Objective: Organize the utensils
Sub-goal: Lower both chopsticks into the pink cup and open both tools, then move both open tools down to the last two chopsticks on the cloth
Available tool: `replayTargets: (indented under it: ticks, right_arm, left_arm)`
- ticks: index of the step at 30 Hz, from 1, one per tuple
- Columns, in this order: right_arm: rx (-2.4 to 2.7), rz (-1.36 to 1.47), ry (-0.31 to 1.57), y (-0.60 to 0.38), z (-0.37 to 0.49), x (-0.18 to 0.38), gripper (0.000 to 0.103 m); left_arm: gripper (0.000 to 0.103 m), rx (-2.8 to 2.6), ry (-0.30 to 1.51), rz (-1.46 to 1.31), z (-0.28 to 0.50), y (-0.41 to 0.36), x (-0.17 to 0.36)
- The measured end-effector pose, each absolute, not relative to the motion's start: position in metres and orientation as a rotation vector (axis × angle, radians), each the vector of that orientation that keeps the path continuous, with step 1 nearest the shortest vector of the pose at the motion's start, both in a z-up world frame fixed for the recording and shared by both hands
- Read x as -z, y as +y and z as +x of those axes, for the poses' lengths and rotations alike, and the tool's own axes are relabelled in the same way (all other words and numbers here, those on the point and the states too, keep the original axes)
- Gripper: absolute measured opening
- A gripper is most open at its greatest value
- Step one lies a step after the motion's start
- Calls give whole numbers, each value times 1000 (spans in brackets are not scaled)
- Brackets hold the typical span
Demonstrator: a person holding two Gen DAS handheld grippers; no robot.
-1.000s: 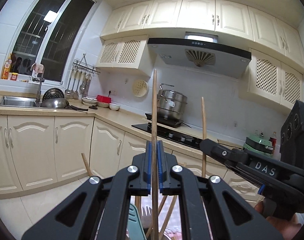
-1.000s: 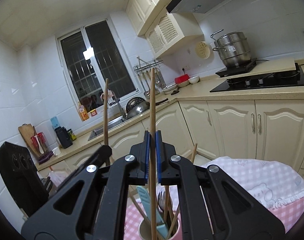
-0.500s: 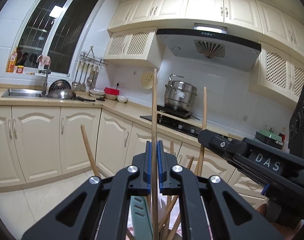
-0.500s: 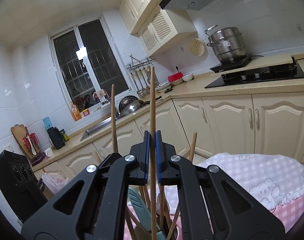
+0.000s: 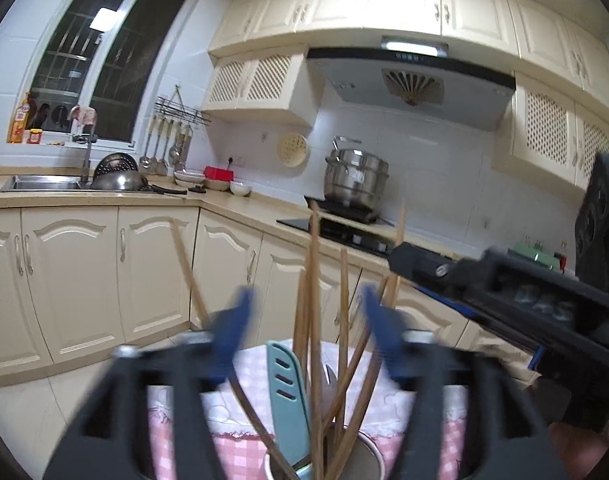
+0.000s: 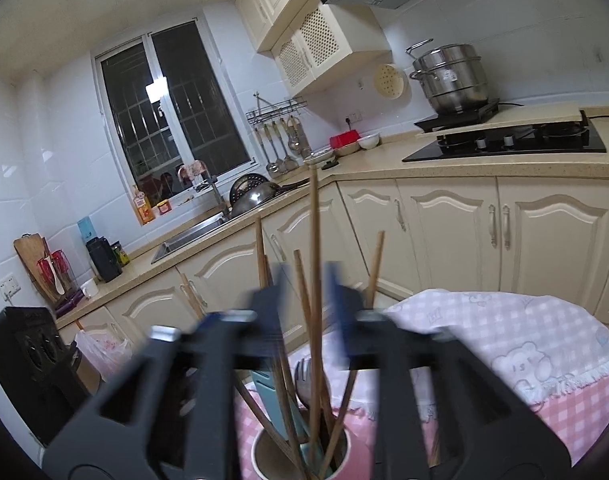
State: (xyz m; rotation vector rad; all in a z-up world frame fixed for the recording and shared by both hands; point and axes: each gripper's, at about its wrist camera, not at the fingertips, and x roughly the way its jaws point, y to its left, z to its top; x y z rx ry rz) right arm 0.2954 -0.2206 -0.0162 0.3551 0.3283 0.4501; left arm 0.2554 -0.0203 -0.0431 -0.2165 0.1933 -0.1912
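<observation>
A utensil cup (image 6: 260,458) stands on a pink checked cloth (image 6: 504,344) and holds several wooden chopsticks, a teal spatula (image 5: 286,392) and a metal fork (image 6: 310,376). My left gripper (image 5: 304,320) is open above the cup (image 5: 370,454), its blue pads apart, with a tall chopstick (image 5: 315,320) standing free between them. My right gripper (image 6: 310,296) is open too, with a tall chopstick (image 6: 314,280) standing loose in the cup between its jaws. The right gripper also shows in the left wrist view (image 5: 400,258).
Cream kitchen cabinets (image 5: 84,280) and a beige counter run behind. A sink (image 5: 40,184) with pans is at the left, a black stove (image 6: 504,144) and steel pot (image 5: 356,180) at the right. A black box (image 6: 28,360) sits at the lower left.
Both grippers have opened and let go of their chopsticks, which now stand in the cup. Both views have dropped lower toward the cup.
</observation>
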Motion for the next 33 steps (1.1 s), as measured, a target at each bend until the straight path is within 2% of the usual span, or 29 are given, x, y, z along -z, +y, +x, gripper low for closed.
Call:
replayTargets:
  ticks: [1, 3, 5, 7, 8, 12, 20, 33]
  right_arm:
    - [-444, 362, 308, -225, 291, 13, 79]
    - [-440, 355, 294, -232, 284, 6, 79]
    - [-434, 351, 281, -239, 279, 0, 82]
    - [-417, 353, 267, -248, 273, -6, 95]
    - [-410, 354, 266, -251, 271, -9, 96]
    - [-380, 350, 298, -267, 267, -14, 97]
    - [-331, 332, 375, -289, 258, -9, 97]
    - [-271, 303, 522, -306, 252, 12, 97]
  left_arm:
    - [71, 190, 188, -217, 252, -19, 41]
    - [82, 179, 180, -206, 244, -15, 33]
    - [89, 172, 170, -202, 237, -12, 28]
    - [92, 166, 174, -189, 231, -11, 22]
    - [94, 162, 176, -179, 228, -11, 19]
    - [98, 154, 186, -150, 216, -12, 10]
    - [98, 137, 223, -108, 197, -14, 5]
    - [98, 140, 321, -87, 183, -20, 22]
